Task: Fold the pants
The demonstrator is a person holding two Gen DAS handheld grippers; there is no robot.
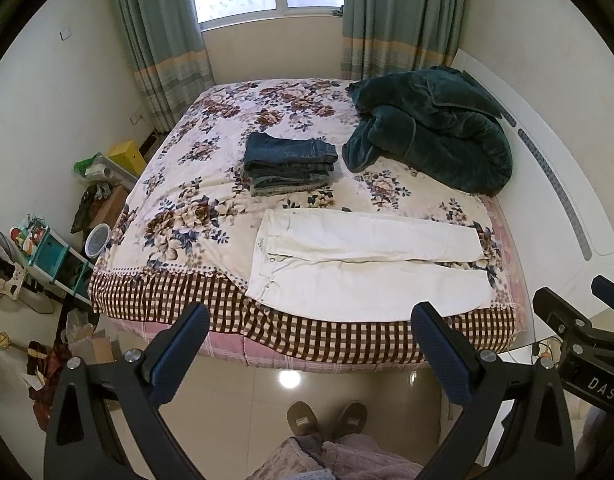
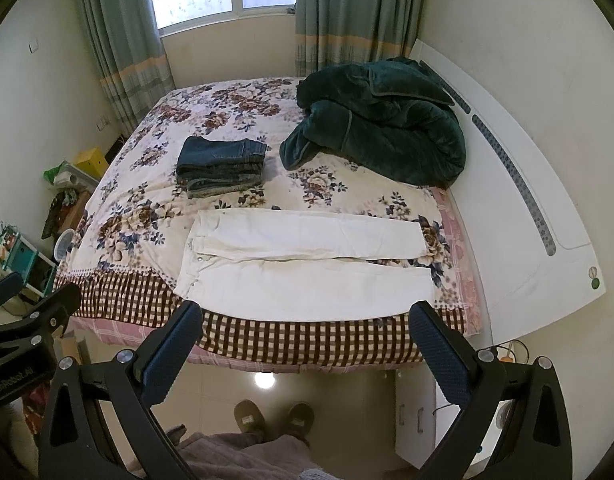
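White pants (image 1: 363,264) (image 2: 303,260) lie flat along the bed's near edge, waist to the left, both legs stretched to the right side by side. My left gripper (image 1: 311,316) hangs open in the air before the bed edge, nothing between its fingers. My right gripper (image 2: 307,316) is open too and empty, held at the same height short of the pants. Part of the right gripper's frame (image 1: 579,332) shows at the right of the left wrist view.
A stack of folded blue jeans (image 1: 289,164) (image 2: 221,168) sits mid-bed behind the pants. A dark green quilt (image 1: 427,128) (image 2: 379,120) is heaped at the far right by the white headboard (image 2: 527,208). Clutter fills the floor left of the bed. The person's slippers (image 1: 327,416) stand on the tiles.
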